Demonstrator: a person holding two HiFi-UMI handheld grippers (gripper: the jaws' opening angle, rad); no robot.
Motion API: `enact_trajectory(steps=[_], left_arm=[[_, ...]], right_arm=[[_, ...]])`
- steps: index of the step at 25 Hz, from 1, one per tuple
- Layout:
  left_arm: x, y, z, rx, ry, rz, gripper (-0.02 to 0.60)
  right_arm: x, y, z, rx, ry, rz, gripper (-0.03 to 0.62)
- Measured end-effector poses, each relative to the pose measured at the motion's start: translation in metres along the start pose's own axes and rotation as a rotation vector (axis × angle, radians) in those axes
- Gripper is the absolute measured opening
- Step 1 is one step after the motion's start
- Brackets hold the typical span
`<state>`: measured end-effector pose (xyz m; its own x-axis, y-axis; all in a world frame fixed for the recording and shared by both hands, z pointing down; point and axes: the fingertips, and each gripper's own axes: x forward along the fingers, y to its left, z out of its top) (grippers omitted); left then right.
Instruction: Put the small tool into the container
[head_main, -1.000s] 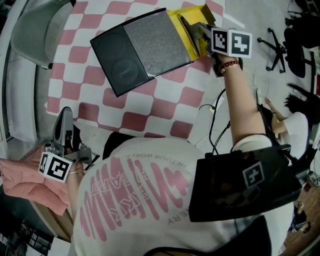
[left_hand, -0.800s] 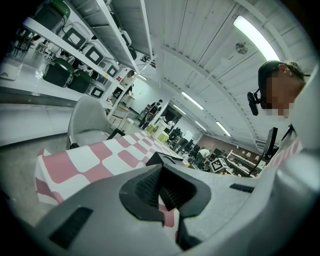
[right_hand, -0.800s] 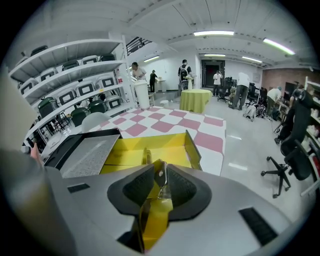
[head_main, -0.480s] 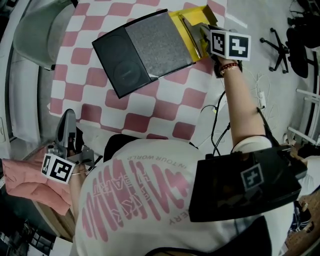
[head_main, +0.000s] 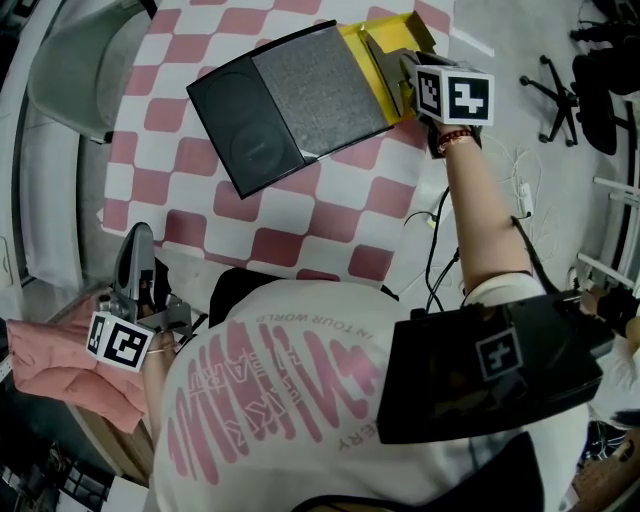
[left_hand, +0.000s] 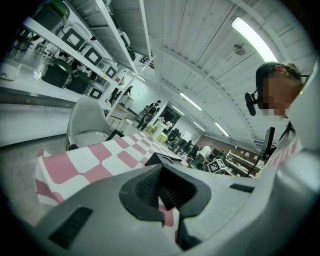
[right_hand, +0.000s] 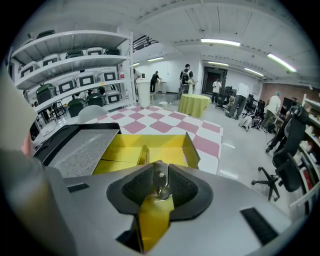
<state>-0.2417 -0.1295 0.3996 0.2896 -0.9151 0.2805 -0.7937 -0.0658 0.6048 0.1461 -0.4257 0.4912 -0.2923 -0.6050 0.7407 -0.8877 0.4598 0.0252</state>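
The small silvery metal tool (right_hand: 160, 182) sits between the jaws of the right gripper (right_hand: 160, 167), on end, with its long axis running along the jaws and aimed at the open yellow cardboard box (right_hand: 120, 152) just ahead and below. The jaws are opening, though both dark pads look to be touching the tool's flat sides, so it hangs in the grip rather than lying in the box. From the head view, the right gripper (head_main: 397, 66) hovers over the near end of the yellow box (head_main: 360, 50), beside the black lid lined with grey foam (head_main: 300, 100). Released here, the tool should fall close to the near wall. The left gripper (head_main: 135, 248) is well apart at the table's near edge, its jaws together on nothing.
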Motion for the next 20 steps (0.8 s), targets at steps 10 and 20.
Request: enact_trajectory(steps=[10, 20], left_arm=[[-0.0045, 0.0005, -0.0001, 0.002, 0.001, 0.009, 0.008], [-0.0104, 0.0011, -0.0025, 0.001, -0.002, 0.02, 0.008]], right_arm=[[0.0005, -0.0002, -0.0008, -0.037, -0.001, -0.031, 0.1], [0.0005, -0.0002, -0.0009, -0.06, -0.012, -0.058, 0.103]])
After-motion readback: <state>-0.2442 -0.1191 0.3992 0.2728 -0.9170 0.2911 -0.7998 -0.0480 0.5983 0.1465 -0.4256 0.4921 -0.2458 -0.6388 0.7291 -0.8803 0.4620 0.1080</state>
